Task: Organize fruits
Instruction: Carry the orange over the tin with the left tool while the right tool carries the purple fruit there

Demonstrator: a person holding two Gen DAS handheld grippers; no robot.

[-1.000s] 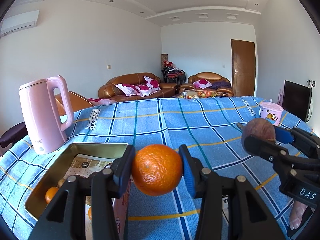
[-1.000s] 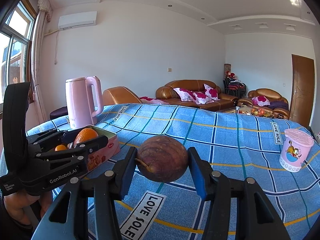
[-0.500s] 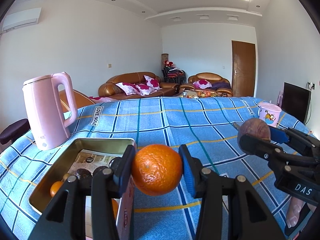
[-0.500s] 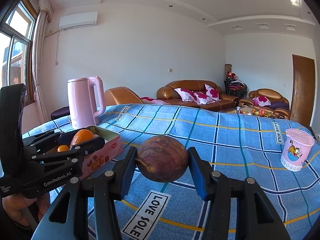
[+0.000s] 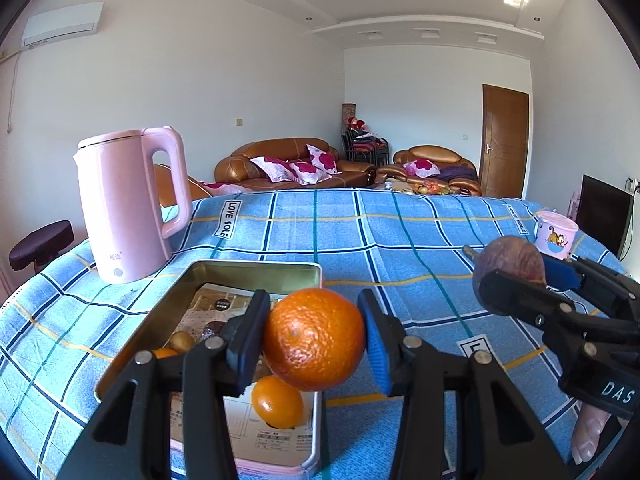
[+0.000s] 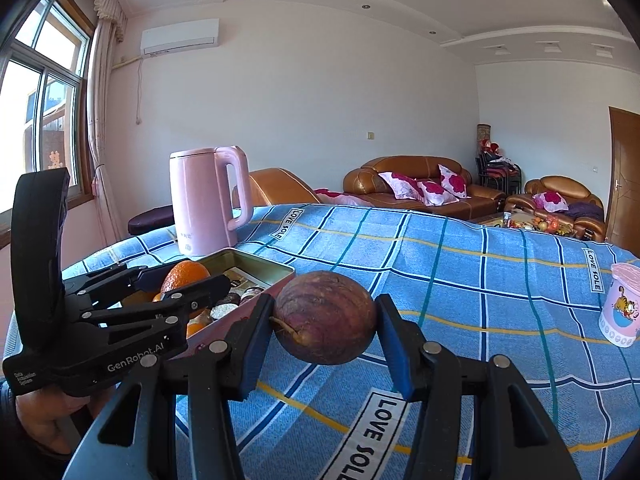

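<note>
Left gripper squeezes a big orange just above the metal tin on the blue tablecloth, and right gripper squeezes a brown passion fruit beside the tin

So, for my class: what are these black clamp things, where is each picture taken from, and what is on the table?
They are hand-held tools, not a robot: a person holds one gripper in each hand, each with a camera looking along its fingers. In the left view, the left gripper clamps an orange above an open tin already holding small fruit. In the right view, the right gripper clamps a brown passion fruit. A blue checked tablecloth also carries a pink kettle and a pink cup.
</note>
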